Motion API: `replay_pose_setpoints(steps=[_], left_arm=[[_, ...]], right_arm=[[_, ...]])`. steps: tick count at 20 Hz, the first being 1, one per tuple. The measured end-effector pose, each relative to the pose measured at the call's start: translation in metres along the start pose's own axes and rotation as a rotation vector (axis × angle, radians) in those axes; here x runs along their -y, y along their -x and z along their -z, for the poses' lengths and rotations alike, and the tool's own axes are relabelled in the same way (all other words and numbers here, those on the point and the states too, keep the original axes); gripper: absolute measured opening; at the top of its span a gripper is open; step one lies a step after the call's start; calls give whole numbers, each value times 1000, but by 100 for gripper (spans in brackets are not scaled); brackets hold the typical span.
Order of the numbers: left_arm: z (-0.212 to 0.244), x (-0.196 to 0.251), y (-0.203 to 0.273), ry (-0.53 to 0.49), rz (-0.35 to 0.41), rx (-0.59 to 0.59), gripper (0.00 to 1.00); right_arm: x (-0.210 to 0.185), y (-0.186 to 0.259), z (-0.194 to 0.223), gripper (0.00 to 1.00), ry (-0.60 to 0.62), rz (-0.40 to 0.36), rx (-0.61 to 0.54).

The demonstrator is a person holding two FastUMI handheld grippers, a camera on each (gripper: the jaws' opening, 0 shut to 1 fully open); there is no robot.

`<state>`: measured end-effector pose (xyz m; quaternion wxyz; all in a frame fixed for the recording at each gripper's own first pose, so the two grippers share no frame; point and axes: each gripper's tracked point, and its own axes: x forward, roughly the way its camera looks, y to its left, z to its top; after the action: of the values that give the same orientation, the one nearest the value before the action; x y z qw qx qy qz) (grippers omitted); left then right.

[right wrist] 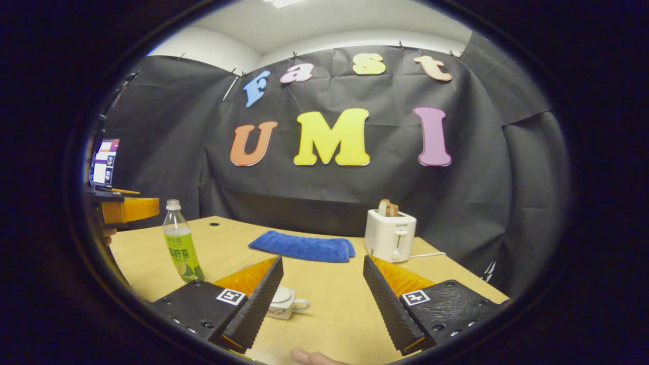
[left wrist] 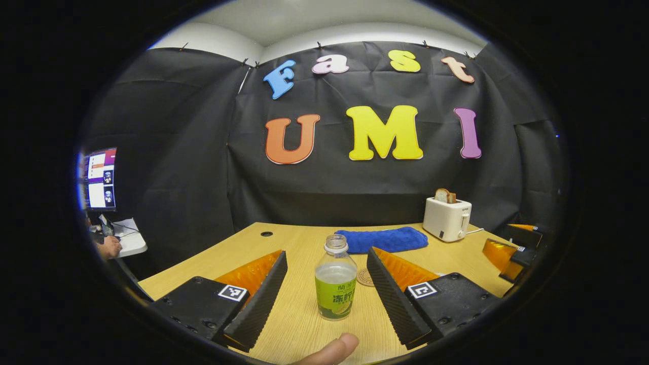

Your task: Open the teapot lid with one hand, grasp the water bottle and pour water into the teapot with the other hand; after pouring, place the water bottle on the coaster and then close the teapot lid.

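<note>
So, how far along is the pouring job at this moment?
Nothing looks done yet. The clear plastic water bottle with the green label stands uncapped on the wooden table, between the open left gripper fingers but not gripped. The small white teapot sits lidded by the open right gripper. Still left: lifting the lid, pouring, setting the bottle on the round coaster, closing.

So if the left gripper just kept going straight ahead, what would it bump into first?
Most likely the water bottle, standing uncapped on the table between the open jaws of the left gripper, a little ahead of them.
</note>
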<state>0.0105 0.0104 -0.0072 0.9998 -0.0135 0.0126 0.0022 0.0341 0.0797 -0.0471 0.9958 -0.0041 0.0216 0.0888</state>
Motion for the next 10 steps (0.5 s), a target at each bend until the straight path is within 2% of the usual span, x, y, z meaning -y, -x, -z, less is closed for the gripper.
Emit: replay_pose_setpoints(steps=[4, 7, 9, 10], left_arm=[[6, 1, -2, -16, 4, -13, 99], [10, -1, -6, -20, 2, -22, 99], [13, -1, -8, -16, 4, -30, 99], [14, -2, -8, -15, 5, -35, 99]], right_arm=[[-23, -26, 21, 96, 14, -34, -12], [-34, -42, 50, 94, 19, -41, -88], [-42, -49, 57, 89, 6, -70, -94], [-46, -52, 59, 84, 5, -86, -100]])
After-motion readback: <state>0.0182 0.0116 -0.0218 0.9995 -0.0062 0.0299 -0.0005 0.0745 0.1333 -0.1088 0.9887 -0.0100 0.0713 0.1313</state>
